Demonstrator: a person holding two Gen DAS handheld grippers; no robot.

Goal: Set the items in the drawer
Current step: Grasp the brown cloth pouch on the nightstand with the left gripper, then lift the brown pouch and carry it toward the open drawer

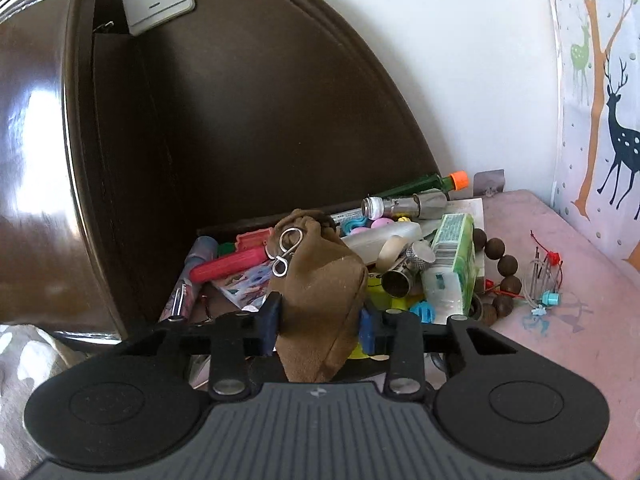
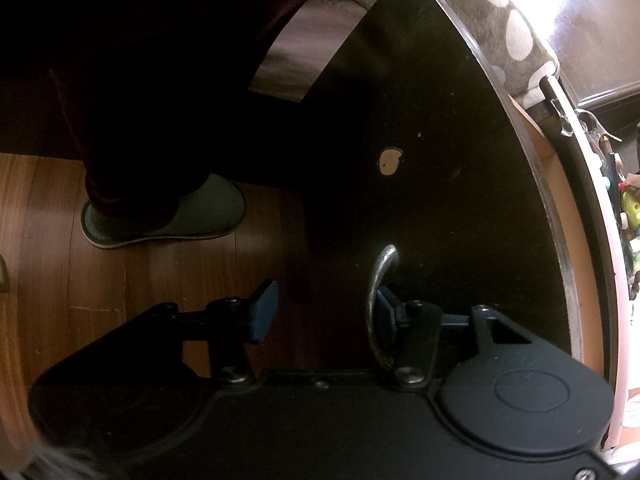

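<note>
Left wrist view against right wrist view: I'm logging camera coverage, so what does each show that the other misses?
Only the left wrist view shows the left gripper shut on the brown suede pouch and the green tissue pack. Only the right shows the open right gripper at the curved metal drawer handle, and a grey slipper. Both catch the dark wooden furniture.

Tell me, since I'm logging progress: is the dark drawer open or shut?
Open. Beside the dark drawer front, tan inner wood shows; the right gripper is open at its metal handle.

Cluttered pink tabletop [image 1: 560, 344], beads [image 1: 505, 265]
</note>
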